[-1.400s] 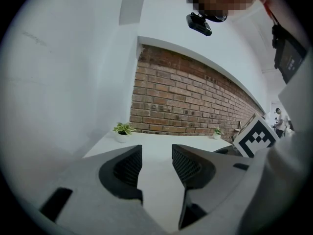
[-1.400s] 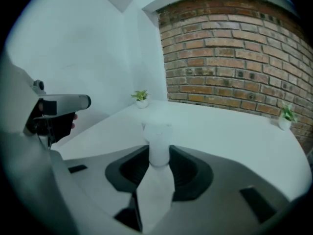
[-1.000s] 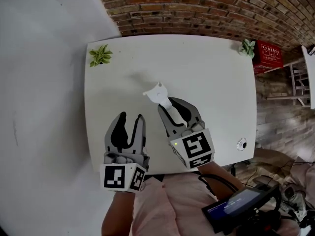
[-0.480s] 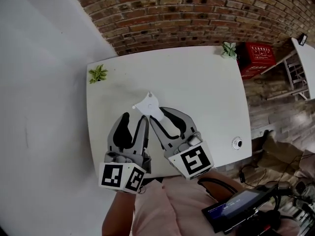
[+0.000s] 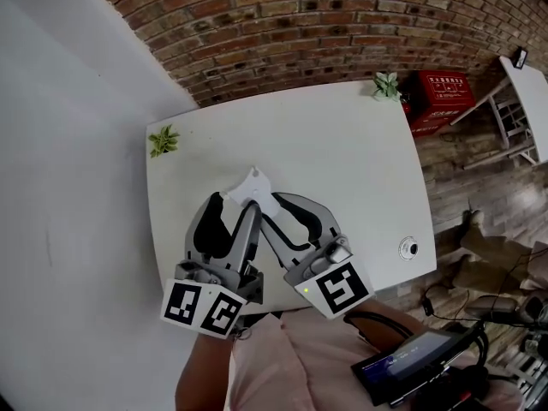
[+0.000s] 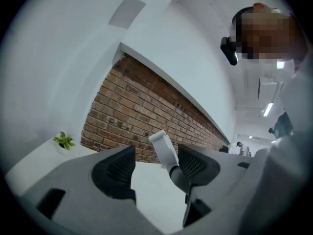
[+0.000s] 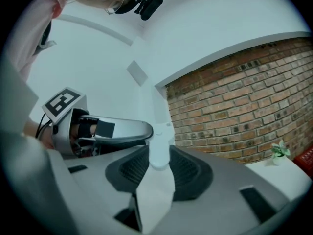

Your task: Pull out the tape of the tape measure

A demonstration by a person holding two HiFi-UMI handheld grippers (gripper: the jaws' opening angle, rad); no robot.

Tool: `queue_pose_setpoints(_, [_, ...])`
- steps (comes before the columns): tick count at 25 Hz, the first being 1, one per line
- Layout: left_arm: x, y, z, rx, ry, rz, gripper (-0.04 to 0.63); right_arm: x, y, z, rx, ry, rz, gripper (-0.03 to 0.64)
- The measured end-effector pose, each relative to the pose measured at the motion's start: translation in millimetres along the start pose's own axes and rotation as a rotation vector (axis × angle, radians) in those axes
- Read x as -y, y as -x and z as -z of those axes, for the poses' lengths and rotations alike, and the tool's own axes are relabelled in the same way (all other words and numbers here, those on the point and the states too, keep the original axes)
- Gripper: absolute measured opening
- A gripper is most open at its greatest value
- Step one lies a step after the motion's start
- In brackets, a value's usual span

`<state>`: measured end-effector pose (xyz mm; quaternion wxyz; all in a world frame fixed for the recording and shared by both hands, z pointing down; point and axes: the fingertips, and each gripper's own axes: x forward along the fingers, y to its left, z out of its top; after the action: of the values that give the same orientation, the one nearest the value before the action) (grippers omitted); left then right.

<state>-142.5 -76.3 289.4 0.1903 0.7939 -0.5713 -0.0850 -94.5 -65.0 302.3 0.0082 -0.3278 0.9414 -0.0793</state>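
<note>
Right gripper view: right hand-held gripper clamps the white tape measure above the counter; left hand-held gripper, jaws just opened on nothing, should pinch the tape end at 1 o'clock and pull straight.

The tape measure you are working with is cased in white plastic, smooth, with a dull sheen. Your right gripper has a grey plastic shell, matt and smooth. Its pads are black and matt, with a fine gridded texture. Its marker cube carries flat black-and-white print with no gloss. The table top is white, smooth and matt. The brick wall is rough and red-brown, with paler mortar in the joints. The adjoining white wall is smooth, painted and matt. The floor looks like wood planks with an uneven, worn finish. Your pink clothing is soft, matt cloth.
</note>
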Motion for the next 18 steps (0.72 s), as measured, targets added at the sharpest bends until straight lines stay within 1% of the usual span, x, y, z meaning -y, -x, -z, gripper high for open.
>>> queue_pose_setpoints(5, [4, -6, 2, 0.007, 0.045, 0.038, 0.277, -2, 3, 4, 0.013, -0.005, -0.017, 0.132])
queue_pose_setpoints(10, [8, -5, -4, 0.029, 0.043, 0.055, 0.199, -3, 4, 6, 0.016, -0.007, -0.028, 0.132])
queue_pose_setpoints(15, [6, -5, -5, 0.036, 0.083, 0.065, 0.153, -6, 3, 10, 0.014, -0.016, -0.055, 0.132])
queue_pose_setpoints(18, [10, -4, -6, 0.035, 0.088, 0.09, 0.135, -6, 3, 10, 0.022, -0.024, -0.078, 0.133])
